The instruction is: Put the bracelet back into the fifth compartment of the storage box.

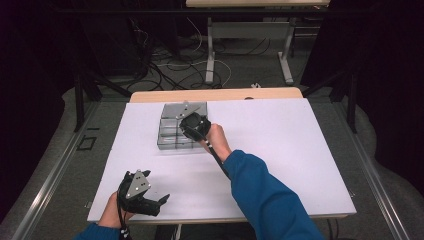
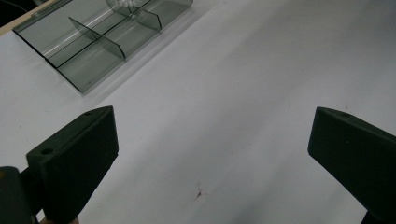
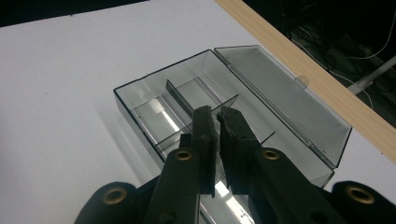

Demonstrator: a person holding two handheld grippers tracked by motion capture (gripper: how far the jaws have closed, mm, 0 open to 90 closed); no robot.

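1. High view: right hand-held gripper (image 1: 191,131) reached out over the clear compartment box (image 1: 172,134), hanging directly above its right-hand part, blue sleeve (image 1: 265,192) trailing back toward the near edge. Jaws hidden under the gripper body here, so no telling their spread from this angle. Left hand-held gripper (image 1: 159,201) resting low near the front edge of the white table (image 1: 280,150), well apart from the box, which lies up and to the right of it. Jaws spread wide, nothing between them.

2. Left gripper view: left hand-held gripper (image 2: 212,154) with both black jaws standing far apart at the two bottom corners, bare white table (image 2: 243,93) between them, nothing gripped. Compartment box (image 2: 93,51) far ahead and off to the upper left, well clear of the jaws, its dark dividers (image 2: 100,39) upright inside.

3. Right gripper view: right hand-held gripper (image 3: 218,122) with jaws drawn nearly together, a narrow slit left between them. Tips down inside the compartment box (image 3: 140,100), right at a thin upright divider (image 3: 201,100); whether the plate is actually pinched, impossible to say. Open lid (image 3: 285,95) lying flat beyond and to the right of the jaws, hinged to the box's far side, next to the table's wooden edge (image 3: 308,74).
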